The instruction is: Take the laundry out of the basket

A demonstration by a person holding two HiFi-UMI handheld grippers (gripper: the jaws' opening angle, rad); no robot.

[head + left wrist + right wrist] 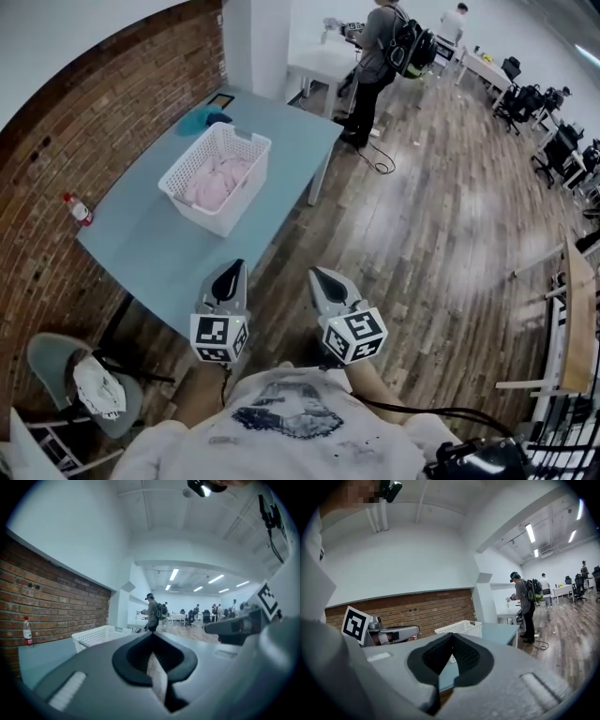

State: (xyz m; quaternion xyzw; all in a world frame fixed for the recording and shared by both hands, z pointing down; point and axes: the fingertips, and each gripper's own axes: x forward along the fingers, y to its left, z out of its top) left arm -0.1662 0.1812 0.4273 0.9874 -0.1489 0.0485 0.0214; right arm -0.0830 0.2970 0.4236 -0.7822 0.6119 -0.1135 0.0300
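Note:
A white slatted laundry basket (242, 198) stands on the blue-grey table (159, 253), with pale pink laundry (216, 180) heaped inside it. My left gripper (229, 274) and right gripper (328, 281) hover side by side close to my chest, over the floor just short of the table's near corner. Both are shut and hold nothing. The basket lies well ahead and to the left of them. In the left gripper view the basket (98, 637) shows beyond the shut jaws (151, 635). The right gripper view shows the basket (461, 628) past its shut jaws (451, 636).
A small bottle (79, 209) stands at the table's left edge by the brick wall. A blue cloth (201, 119) lies behind the basket. A chair with a white cloth (94, 384) sits at lower left. A person with a backpack (380, 56) stands by a white table (323, 66).

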